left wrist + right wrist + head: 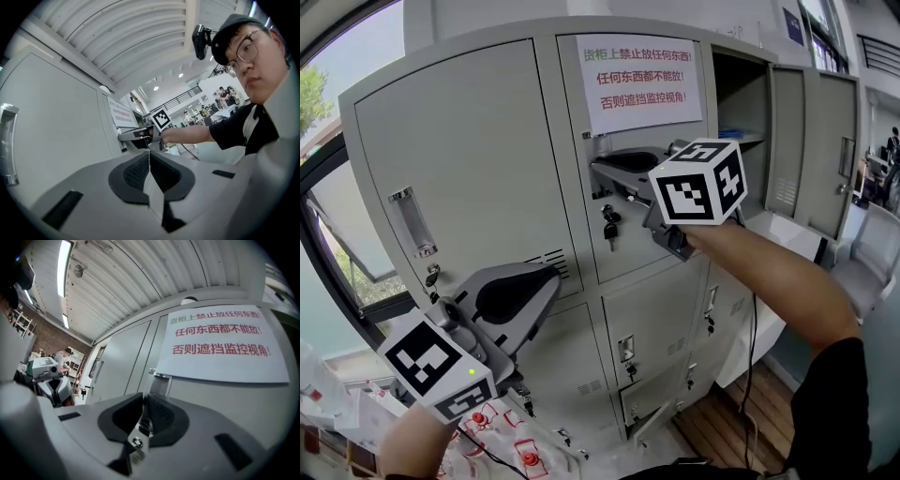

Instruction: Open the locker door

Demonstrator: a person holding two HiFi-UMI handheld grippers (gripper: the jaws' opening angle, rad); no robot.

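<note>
Head view: the right gripper (600, 171) reaches level to the handle (599, 142) at the left edge of the door (637, 234), the upper middle one bearing the notice (642, 82). The door is still flush with its frame. In the right gripper view the jaws are clamped on the handle's metal strip, so the step in hand looks like the grasp, with the pull not yet begun. The left gripper (549, 284) hangs low in front of the left door (459, 178), its jaws together on nothing.

Next, I judge, comes a pull towards the person along an arc, since the hinges are probably on the right. A key (609, 225) hangs in the lock below; whether it is locked I cannot tell.

Count: two grippers, one notice, two shut upper doors, and at least one open compartment (741, 103) to the right.
</note>
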